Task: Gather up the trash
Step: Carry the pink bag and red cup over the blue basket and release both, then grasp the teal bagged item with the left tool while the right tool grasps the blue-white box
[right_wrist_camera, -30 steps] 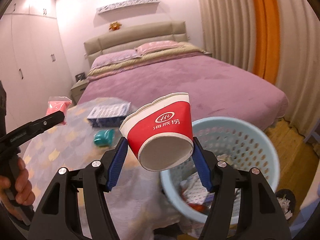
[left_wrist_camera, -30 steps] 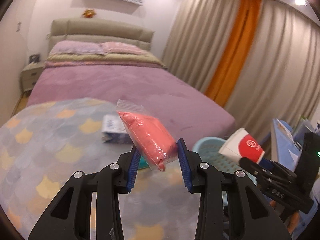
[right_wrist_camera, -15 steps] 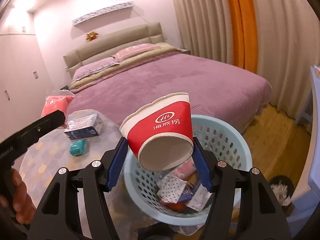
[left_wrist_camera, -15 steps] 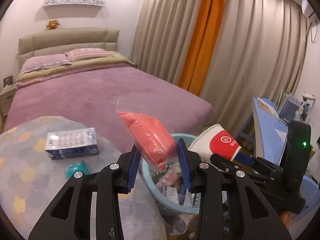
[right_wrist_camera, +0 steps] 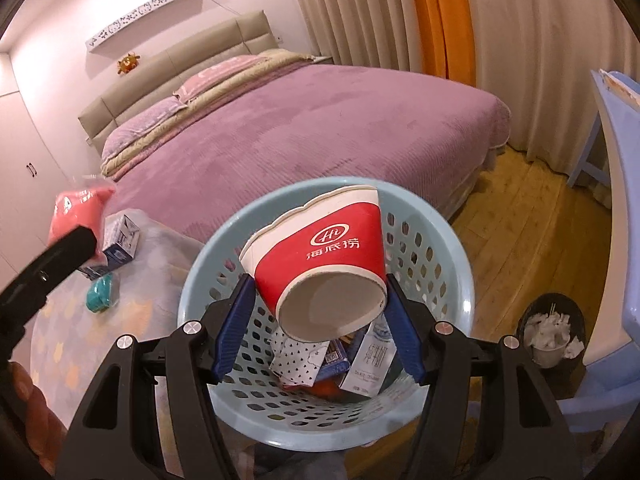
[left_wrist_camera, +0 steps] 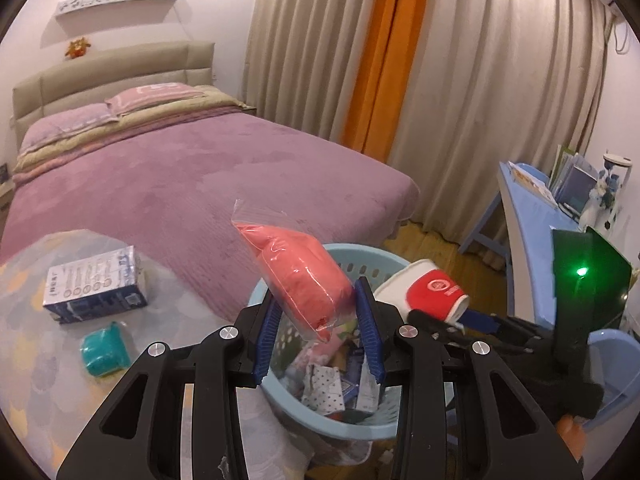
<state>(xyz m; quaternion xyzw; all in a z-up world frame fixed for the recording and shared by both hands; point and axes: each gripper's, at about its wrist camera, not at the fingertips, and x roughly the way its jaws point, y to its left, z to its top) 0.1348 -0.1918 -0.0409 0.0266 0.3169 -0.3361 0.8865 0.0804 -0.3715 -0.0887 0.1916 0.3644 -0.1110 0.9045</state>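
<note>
Clearly both are poised to drop: the left gripper (left_wrist_camera: 316, 330) clamps a pink-filled clear plastic bag (left_wrist_camera: 298, 276), the right gripper (right_wrist_camera: 316, 326) pinches a red-and-white paper cup (right_wrist_camera: 320, 264), each over the pale blue perforated plastic basket (right_wrist_camera: 460, 276).

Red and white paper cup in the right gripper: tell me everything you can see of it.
The red and white paper cup has a white rim band, a red body with a white logo and characters, and a recessed plain base facing the camera. It is tilted, clamped across its lower body by the right gripper, above the light blue perforated plastic basket.
</note>
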